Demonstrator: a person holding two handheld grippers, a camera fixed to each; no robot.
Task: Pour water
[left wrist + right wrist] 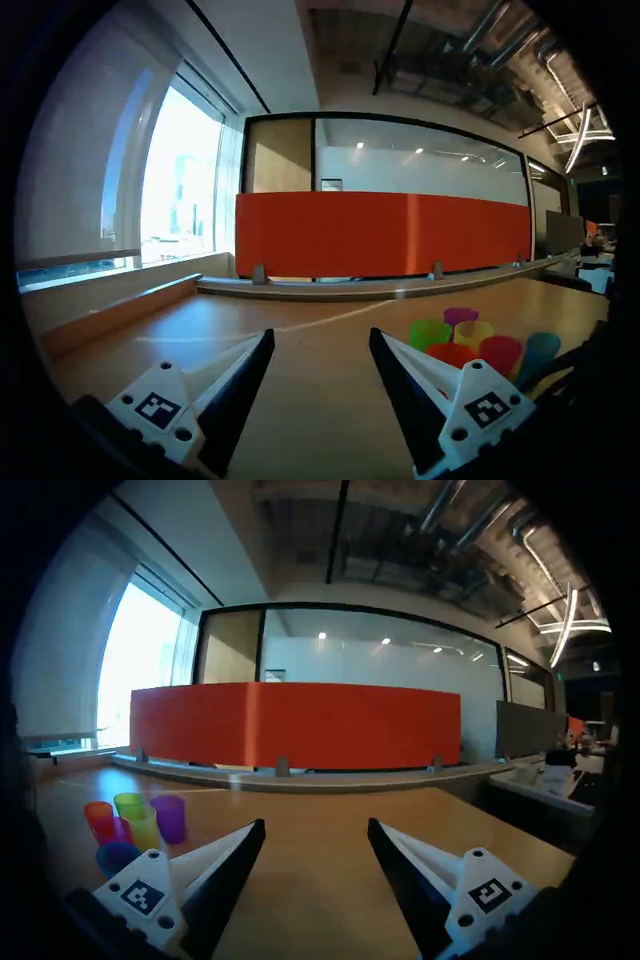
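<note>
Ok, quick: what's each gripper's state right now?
Left gripper: open, holding nothing.
Right gripper: open, holding nothing.

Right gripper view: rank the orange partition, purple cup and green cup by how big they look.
1. Orange partition, by far the largest.
2. Purple cup and green cup: no ranking; the purple looks slightly bigger, but the yellow cup hides part of the green one.

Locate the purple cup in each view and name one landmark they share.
Left gripper view: purple cup at lower right, at the far end of the cup cluster.
Right gripper view: purple cup at lower left, on the cluster's right edge.
Shared landmark: the orange partition across the middle of both.
</note>
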